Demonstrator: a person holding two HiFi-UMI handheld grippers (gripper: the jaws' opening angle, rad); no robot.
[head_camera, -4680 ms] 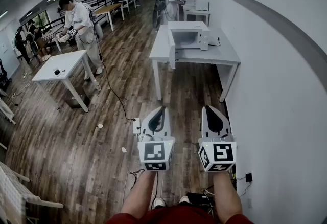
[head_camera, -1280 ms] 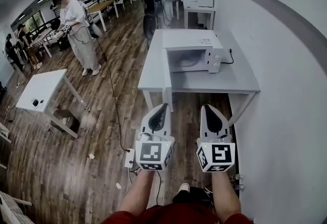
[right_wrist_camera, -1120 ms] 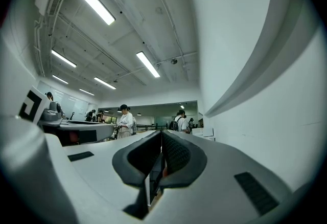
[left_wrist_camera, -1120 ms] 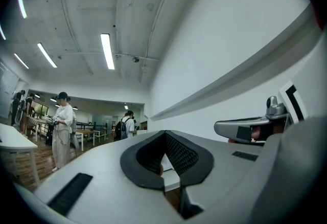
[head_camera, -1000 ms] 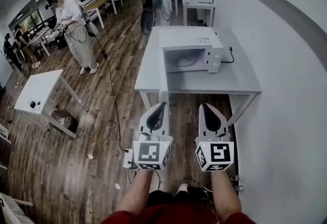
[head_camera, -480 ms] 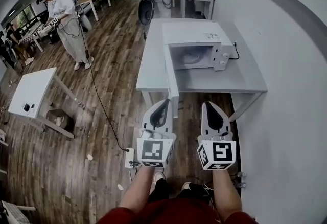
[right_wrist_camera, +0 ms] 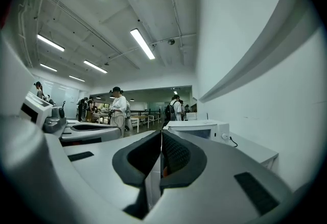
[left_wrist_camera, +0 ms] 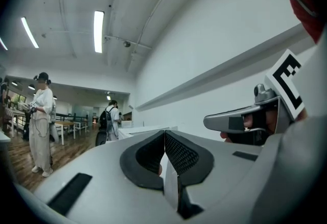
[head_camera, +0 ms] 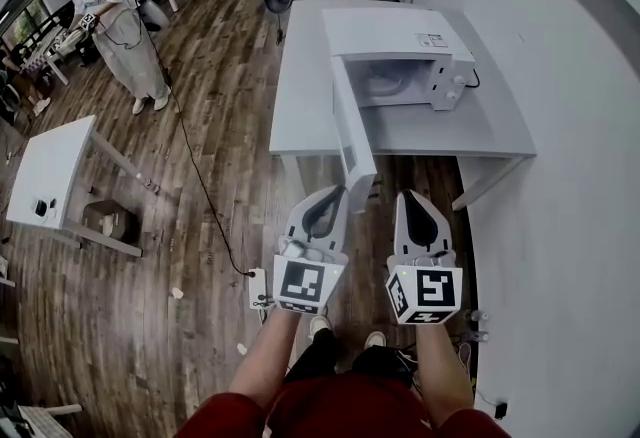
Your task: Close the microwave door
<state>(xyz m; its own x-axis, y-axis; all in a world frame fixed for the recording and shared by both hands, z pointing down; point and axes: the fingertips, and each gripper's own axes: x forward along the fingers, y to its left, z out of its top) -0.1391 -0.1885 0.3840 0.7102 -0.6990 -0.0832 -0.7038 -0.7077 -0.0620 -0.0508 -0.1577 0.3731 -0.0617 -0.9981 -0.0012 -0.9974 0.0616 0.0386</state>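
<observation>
A white microwave (head_camera: 400, 41) stands on a grey table (head_camera: 300, 86) by the wall. Its door (head_camera: 353, 131) hangs wide open, swung out past the table's front edge toward me. My left gripper (head_camera: 335, 192) is shut and holds nothing; its tip is just short of the door's near edge. My right gripper (head_camera: 410, 196) is beside it, also shut and holding nothing, in front of the table. The left gripper view shows the left gripper (left_wrist_camera: 164, 136) with its jaws pressed together. In the right gripper view the right gripper (right_wrist_camera: 161, 136) points level at the microwave (right_wrist_camera: 204, 128).
A white wall (head_camera: 580, 176) runs along the right. A person (head_camera: 105, 11) stands at the far left, trailing a black cable (head_camera: 200, 186) across the wood floor to a power strip (head_camera: 258, 288). A small white table (head_camera: 50, 171) stands at the left.
I have walked closer: the table and microwave have grown and slid down toward my grippers. Both grippers stay shut, side by side, and have come forward and lower, toward the open door.
</observation>
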